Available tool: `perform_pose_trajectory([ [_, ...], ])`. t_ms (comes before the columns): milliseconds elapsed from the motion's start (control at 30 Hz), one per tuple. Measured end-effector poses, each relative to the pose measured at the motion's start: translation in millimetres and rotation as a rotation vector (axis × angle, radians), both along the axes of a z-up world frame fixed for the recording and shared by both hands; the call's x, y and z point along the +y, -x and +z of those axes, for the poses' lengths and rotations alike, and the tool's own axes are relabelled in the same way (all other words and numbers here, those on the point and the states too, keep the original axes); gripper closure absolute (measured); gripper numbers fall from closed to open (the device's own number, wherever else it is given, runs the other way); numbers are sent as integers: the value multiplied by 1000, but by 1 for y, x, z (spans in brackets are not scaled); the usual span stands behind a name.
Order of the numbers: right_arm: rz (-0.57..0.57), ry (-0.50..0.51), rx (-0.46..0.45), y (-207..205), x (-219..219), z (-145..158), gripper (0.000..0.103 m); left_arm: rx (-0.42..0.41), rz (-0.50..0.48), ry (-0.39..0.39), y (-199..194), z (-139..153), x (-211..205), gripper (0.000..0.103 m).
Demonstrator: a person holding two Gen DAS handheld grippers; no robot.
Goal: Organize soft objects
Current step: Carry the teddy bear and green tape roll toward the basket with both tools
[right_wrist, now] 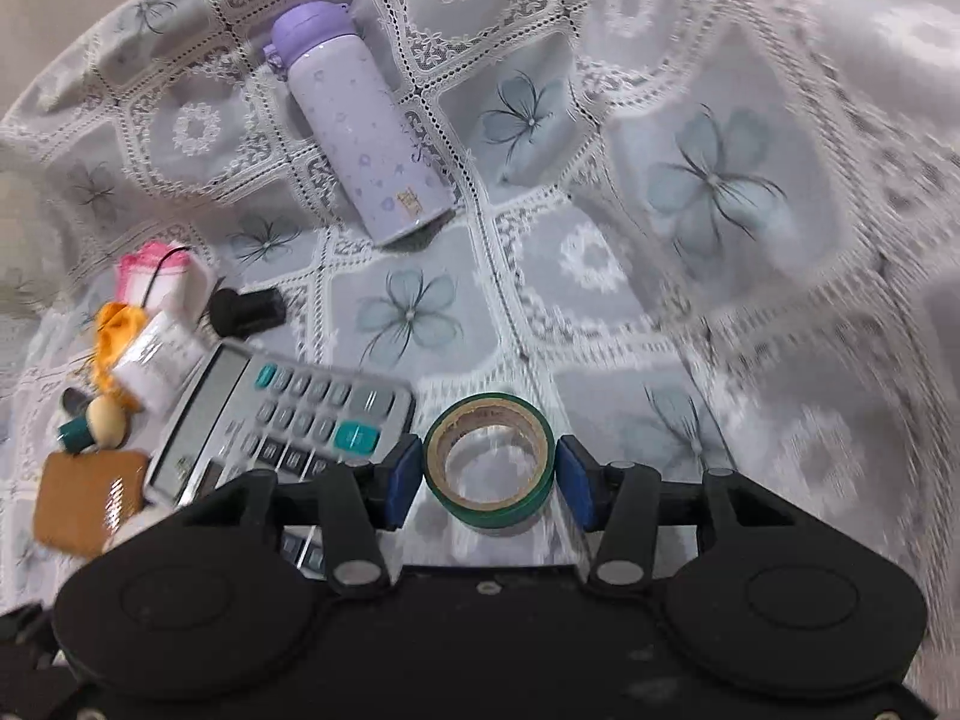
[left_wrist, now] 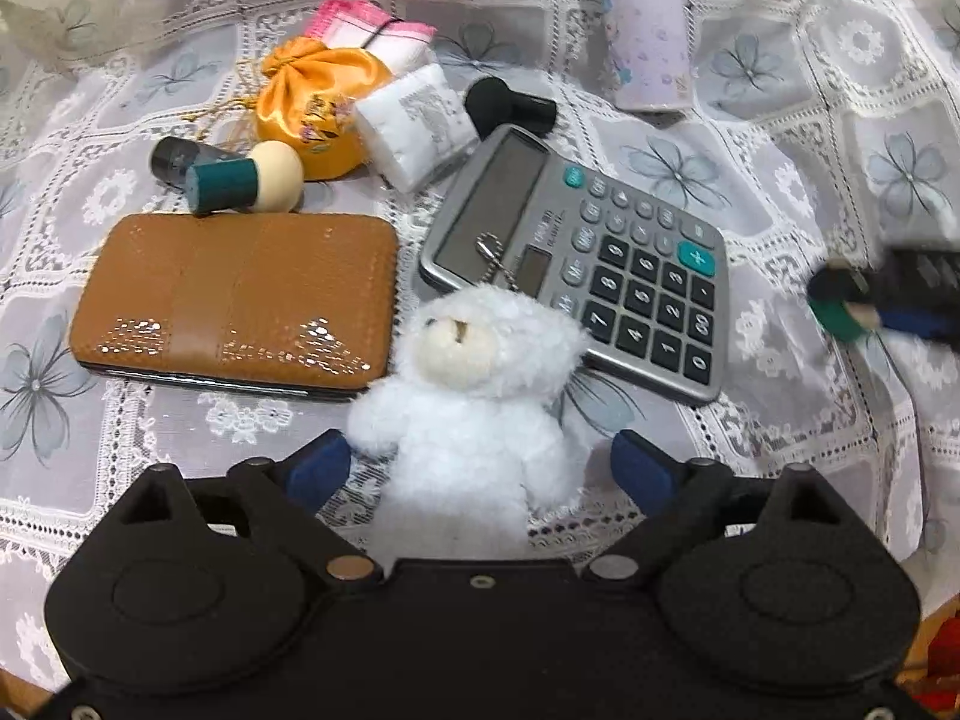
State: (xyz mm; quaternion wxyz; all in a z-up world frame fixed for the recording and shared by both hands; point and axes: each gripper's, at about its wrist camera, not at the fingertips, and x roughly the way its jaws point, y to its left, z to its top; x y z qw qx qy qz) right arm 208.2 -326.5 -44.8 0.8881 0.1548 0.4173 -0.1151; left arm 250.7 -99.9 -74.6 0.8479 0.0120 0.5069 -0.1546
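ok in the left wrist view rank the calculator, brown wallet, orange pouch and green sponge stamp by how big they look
Largest to smallest as they look:
1. calculator and brown wallet, too alike to split
2. orange pouch
3. green sponge stamp
The pouch lies farther from the camera, so it may look smaller than it is.

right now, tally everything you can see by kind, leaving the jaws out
plush bear: 1
orange pouch: 1
cloth bundle: 1
white padded packet: 1
knob-headed puffs: 2
small dark cylinder: 1
brown case: 1
calculator: 1
bottle: 1
tape roll: 1
total: 11
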Motion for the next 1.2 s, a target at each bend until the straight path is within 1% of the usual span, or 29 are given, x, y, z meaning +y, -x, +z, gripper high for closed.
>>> perform_pose_trajectory([
  [33,4,-7,-1,8,3,2,55,-5,9,-5,0,0,1,37],
  [67,8,-12,-1,14,5,3,55,-16,21,-22,0,1,1,41],
  [100,13,-16,-1,21,8,5,55,-22,23,-24,1,2,2,42],
  [167,23,-24,-2,39,14,8,55,-9,29,9,4,5,7,48],
  [200,28,-28,-3,45,17,10,55,-1,31,28,6,7,10,49],
  [233,33,-33,-4,53,20,11,55,4,30,43,10,9,13,56],
  [300,39,-41,-7,63,25,13,55,-5,31,43,19,16,16,56],
  [467,63,-55,-9,94,42,17,55,-60,16,32,48,34,22,56],
  [667,98,-60,-33,132,59,26,55,-103,4,29,85,52,33,56],
  [833,119,-84,-60,162,70,34,55,-122,17,32,117,65,45,56],
  [967,140,-87,-81,186,79,41,55,-145,28,18,142,74,55,56],
  [1200,164,-119,-119,226,92,50,55,-147,67,3,180,78,67,56],
])
